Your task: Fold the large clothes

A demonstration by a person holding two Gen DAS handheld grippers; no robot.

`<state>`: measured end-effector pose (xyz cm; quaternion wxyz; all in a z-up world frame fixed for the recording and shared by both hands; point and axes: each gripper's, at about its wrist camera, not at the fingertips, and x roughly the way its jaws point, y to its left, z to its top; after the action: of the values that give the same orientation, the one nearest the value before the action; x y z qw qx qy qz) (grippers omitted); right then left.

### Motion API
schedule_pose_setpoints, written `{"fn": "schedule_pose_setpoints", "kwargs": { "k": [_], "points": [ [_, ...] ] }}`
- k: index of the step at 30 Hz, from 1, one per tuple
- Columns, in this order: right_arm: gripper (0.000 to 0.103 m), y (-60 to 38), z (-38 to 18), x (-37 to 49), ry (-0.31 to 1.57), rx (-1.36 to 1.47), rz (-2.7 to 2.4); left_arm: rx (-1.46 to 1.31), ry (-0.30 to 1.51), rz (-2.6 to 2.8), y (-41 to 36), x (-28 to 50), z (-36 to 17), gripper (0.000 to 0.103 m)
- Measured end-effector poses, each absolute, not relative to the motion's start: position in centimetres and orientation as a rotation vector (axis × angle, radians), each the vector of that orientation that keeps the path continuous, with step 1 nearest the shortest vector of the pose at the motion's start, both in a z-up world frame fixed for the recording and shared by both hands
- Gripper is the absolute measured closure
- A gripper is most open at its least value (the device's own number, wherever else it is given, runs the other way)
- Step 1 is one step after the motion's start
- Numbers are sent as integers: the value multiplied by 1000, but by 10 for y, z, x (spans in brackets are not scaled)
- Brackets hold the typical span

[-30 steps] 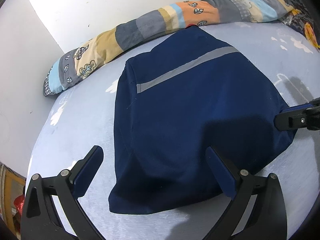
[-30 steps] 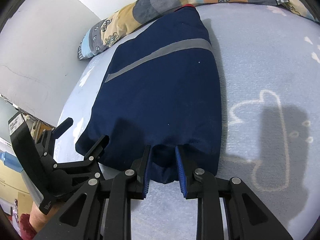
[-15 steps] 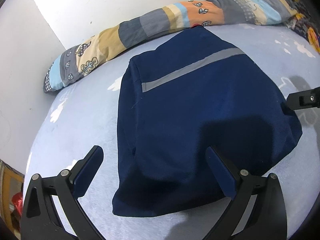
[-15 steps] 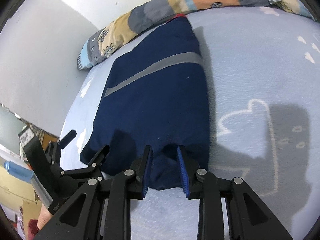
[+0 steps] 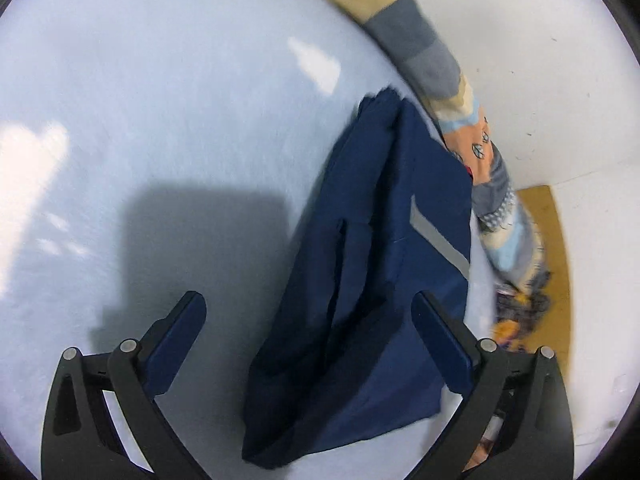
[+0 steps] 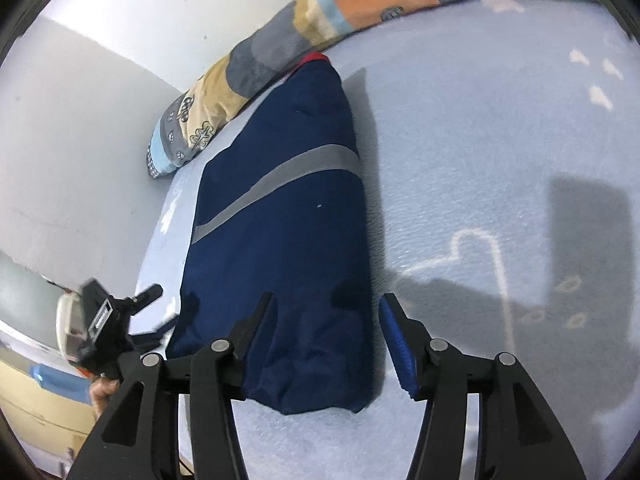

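The navy garment (image 6: 280, 248) lies folded into a long narrow bundle on the pale blue bed sheet (image 6: 480, 160), its grey reflective stripe (image 6: 276, 184) running across the upper half, far end touching the patchwork bolster (image 6: 288, 40) by the wall. Right in front of the right gripper (image 6: 324, 320) sits the near hem, and the jaws are spread wide, straddling the cloth without pinching it. Over on the other side, the left gripper (image 5: 308, 320) is spread too, nothing held, tipped at a steep roll so the garment (image 5: 368, 280) runs up and away between its fingers, layered edges showing along the fold nearest its left finger. In the right view that left gripper (image 6: 120, 320) sits just off the bundle's left edge. Looks like a fold has just landed and the next one wants setting up. To do it well: bring both claws down on matching corners of the near hem, bite through all the layers together, lift only enough to clear the sheet, and carry the hem straight toward the stripe so the edges stay square. Grab one layer only and the bundle will peel open.
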<state>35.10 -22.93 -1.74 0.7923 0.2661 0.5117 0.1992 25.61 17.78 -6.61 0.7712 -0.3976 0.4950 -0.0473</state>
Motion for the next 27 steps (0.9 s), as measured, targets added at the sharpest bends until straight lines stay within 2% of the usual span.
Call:
{"fn": "schedule_pose_setpoints", "kwargs": {
  "k": [9,19,26,27],
  "points": [
    [42,-231,-43,381,1158,597,476,-884,1118,-317,174,299,-81,0],
    [34,-232,-75,425,1125,820,650,-920,1147,-533,150,331,-84,0],
    [29,-185,-68,446,1106,654,730,-875,1123,-484,119,337,-73,0],
    [34,-180,-64,443,1083,614,729,-833,1105,-459,111,336,-67,2]
  ]
}}
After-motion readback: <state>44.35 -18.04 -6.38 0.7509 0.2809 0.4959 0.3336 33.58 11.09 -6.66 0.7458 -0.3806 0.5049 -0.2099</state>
